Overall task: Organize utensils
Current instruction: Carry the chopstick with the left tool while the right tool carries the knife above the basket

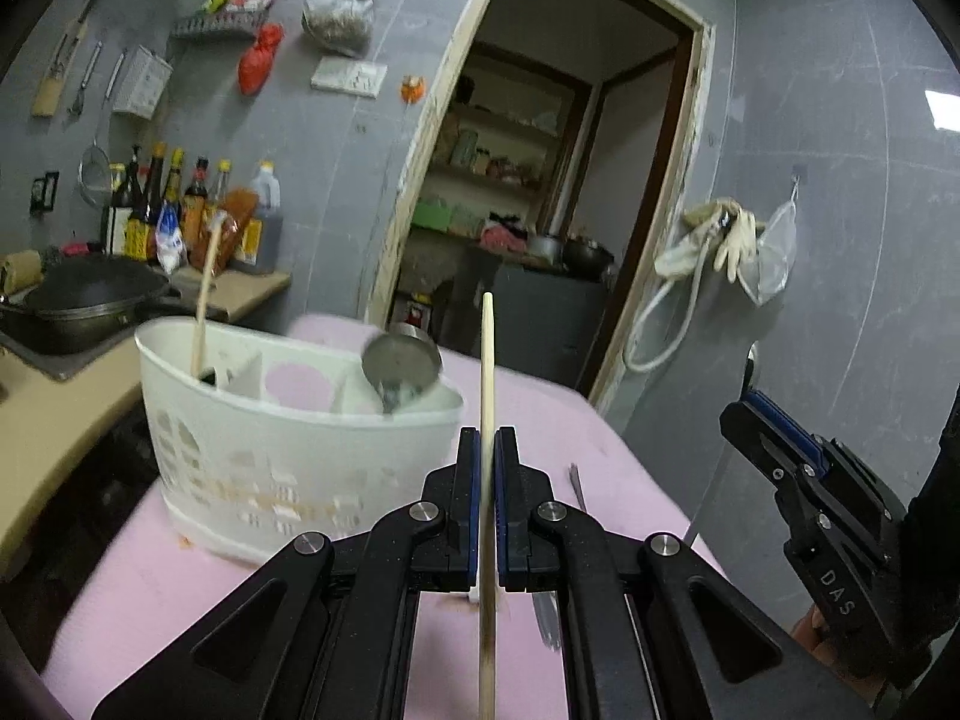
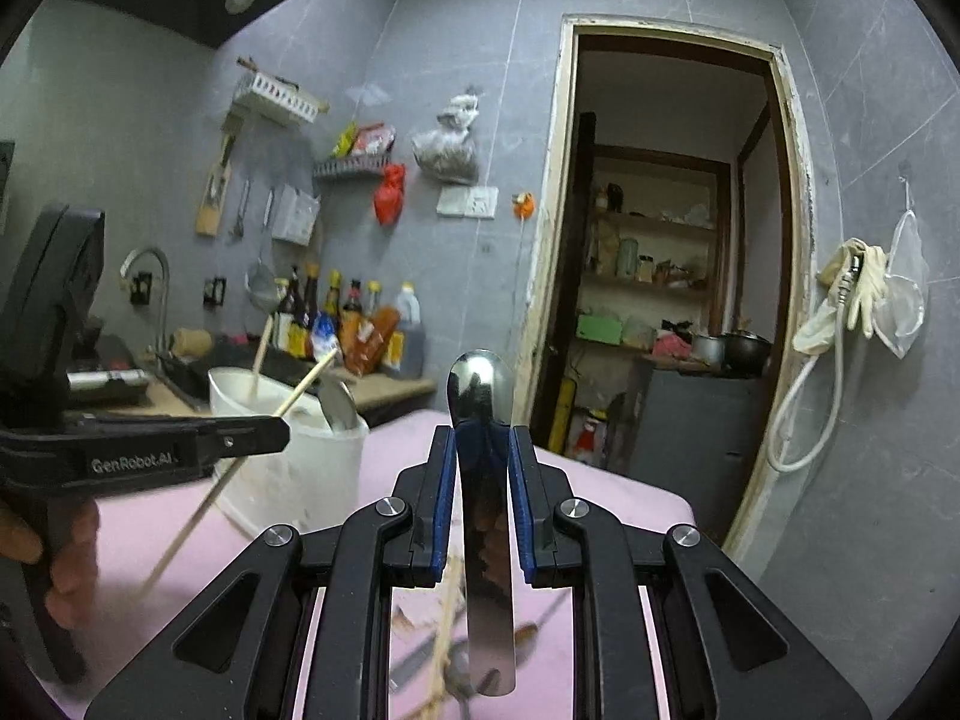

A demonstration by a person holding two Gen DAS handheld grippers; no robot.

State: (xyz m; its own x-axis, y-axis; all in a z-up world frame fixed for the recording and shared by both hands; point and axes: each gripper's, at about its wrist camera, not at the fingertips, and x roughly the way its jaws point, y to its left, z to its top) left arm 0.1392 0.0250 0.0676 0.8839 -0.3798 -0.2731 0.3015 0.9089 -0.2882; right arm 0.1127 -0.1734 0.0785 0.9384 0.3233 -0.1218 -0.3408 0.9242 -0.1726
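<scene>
Left gripper (image 1: 487, 438) clamped on a single wooden chopstick (image 1: 487, 360), held upright above the pink table mat (image 1: 150, 588). Right gripper (image 2: 483, 438) clenched on a steel spoon (image 2: 480, 384), bowl up. White utensil caddy (image 1: 288, 468) stands on the mat ahead-left, holding one chopstick (image 1: 204, 300) and a metal ladle (image 1: 402, 360).

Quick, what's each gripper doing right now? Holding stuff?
Left gripper: shut on a wooden chopstick.
Right gripper: shut on a metal spoon, bowl end pointing up.
</scene>
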